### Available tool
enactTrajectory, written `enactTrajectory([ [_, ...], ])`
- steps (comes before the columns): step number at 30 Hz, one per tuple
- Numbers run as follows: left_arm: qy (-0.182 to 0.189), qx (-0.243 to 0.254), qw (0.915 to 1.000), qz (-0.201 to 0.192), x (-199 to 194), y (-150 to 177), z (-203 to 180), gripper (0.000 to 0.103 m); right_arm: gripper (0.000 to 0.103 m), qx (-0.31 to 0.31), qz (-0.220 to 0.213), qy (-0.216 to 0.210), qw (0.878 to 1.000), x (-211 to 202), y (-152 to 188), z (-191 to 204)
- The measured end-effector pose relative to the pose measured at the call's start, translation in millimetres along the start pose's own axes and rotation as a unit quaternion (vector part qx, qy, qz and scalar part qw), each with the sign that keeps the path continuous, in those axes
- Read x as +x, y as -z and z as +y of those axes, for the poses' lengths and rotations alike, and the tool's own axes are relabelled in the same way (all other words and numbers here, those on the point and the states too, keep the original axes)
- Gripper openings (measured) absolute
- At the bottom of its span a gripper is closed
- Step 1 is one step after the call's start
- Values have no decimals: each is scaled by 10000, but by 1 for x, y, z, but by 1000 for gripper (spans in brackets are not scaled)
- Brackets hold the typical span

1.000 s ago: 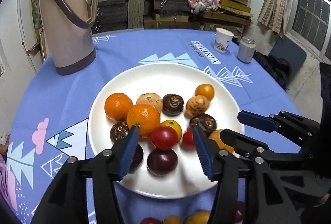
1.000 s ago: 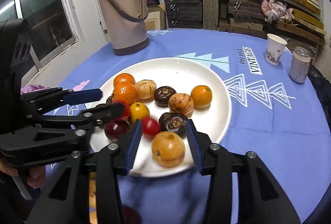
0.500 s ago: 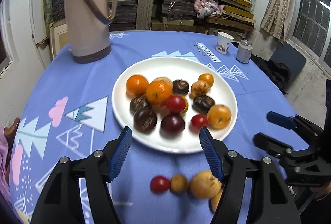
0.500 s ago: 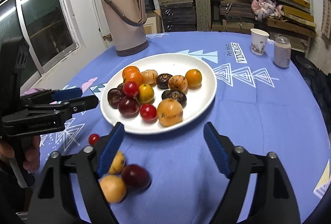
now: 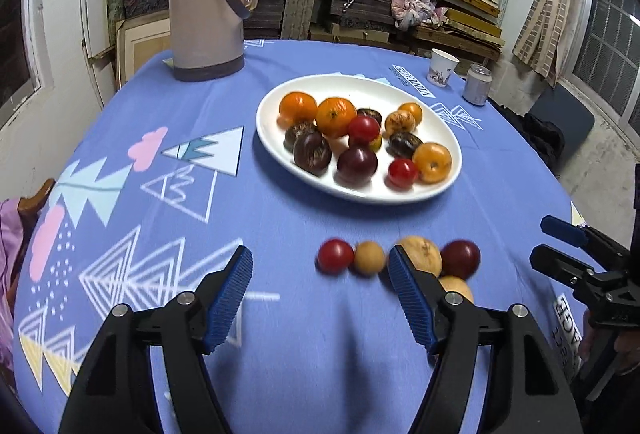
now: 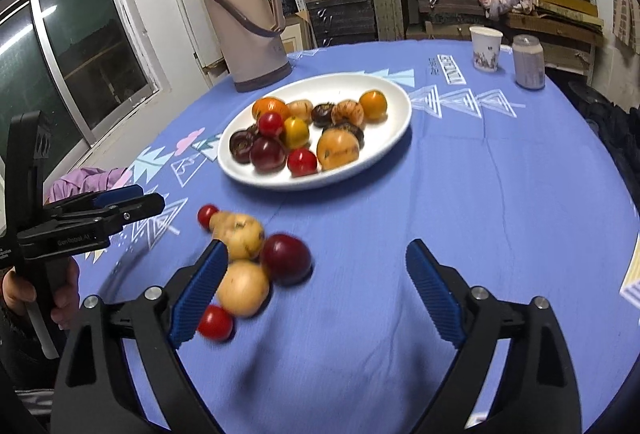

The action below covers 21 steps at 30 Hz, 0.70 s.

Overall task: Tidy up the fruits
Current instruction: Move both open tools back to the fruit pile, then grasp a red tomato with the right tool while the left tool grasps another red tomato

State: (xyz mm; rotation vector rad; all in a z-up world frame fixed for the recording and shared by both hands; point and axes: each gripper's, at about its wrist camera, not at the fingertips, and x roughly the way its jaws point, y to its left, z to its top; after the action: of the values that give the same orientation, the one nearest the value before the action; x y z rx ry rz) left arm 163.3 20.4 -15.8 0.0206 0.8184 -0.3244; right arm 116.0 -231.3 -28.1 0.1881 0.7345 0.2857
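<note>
Loose fruit cluster on counter: just ahead-left of right tool, nearer it than left tool. Both tools empty, jaws opening.

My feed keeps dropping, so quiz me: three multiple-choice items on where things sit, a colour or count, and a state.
1. The flask stands: A) beyond the plate B) on the plate C) beside the can
2. The paper cup is mostly: A) red B) white C) black
3. The right gripper is: A) shut on a plum B) shut on a tomato C) open, holding nothing

Answers: 1 A, it stands behind the plate; 2 B, white with a small print; 3 C, jaws opening over bare tablecloth.
</note>
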Motion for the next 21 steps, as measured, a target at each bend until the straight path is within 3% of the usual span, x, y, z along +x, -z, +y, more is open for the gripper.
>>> enactTrajectory([
  [8, -8, 5, 9998, 200, 0, 25, -3, 72, 89, -199, 197, -125, 9995, -1, 27, 15],
  [21, 13, -32, 9991, 421, 10, 36, -1, 72, 89, -554, 510, -380, 9964, 10, 44, 38],
])
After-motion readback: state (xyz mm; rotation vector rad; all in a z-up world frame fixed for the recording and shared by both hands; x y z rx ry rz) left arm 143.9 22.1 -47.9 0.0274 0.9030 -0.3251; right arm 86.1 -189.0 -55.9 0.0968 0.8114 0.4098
